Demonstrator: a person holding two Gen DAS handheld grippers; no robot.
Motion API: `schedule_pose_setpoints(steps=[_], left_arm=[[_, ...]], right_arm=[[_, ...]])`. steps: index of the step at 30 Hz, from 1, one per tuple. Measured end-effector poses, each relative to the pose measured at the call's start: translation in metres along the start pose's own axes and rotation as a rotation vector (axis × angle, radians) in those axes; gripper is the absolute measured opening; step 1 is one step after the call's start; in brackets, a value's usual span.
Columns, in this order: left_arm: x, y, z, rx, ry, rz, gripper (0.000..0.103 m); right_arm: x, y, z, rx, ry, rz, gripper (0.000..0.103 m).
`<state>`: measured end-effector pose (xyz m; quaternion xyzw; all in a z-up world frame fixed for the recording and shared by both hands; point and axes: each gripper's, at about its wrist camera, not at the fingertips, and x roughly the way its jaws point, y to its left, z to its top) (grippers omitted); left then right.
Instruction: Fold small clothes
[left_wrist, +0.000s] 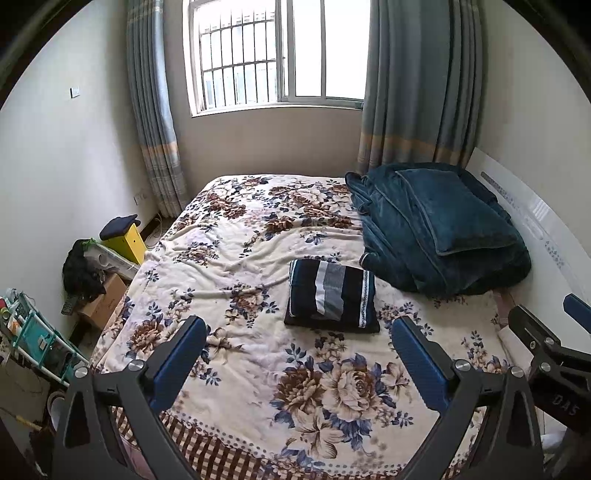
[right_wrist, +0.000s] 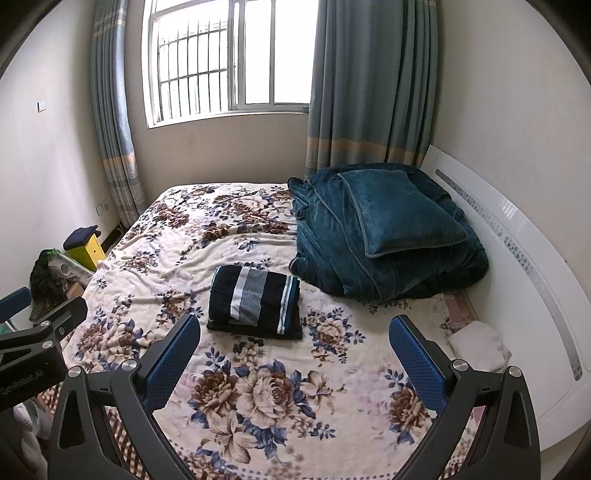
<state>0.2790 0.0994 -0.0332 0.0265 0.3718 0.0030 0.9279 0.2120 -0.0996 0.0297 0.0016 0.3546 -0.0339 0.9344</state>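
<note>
On the far left beside the bed, one yellow box (left_wrist: 130, 242) stands with a dark cap (left_wrist: 119, 226) on top, and one brown cardboard box (left_wrist: 105, 301) sits on the floor near it. Next comes the left gripper (left_wrist: 298, 354), held above the near end of the bed (left_wrist: 229, 258) with its jaws wide open and nothing in them. The bed has one flower blanket on it. In the middle of that blanket lies one folded piece of clothes (left_wrist: 332, 293), dark blue with white and gray stripes, lying flat and neat. It is a little way ahead of both grippers and touches neither. The right gripper (right_wrist: 294, 349) hangs over the bed too, its jaws wide open and holding nothing. The right gripper's body shows the letters "DAS" in the left wrist view. To the right, one big teal blanket (right_wrist: 384, 236) is piled up, and one small white cloth (right_wrist: 480, 345) lies near the white headboard (right_wrist: 535, 280).
</note>
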Motion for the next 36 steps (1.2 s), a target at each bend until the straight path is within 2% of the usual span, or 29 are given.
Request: schedule_pose_setpoints(steps=[36], left_arm=[[-0.014, 0.005, -0.015, -0.033, -0.018, 0.054, 0.103]], right_arm=[[-0.002, 0.015, 0.002, -0.004, -0.003, 0.000, 0.103]])
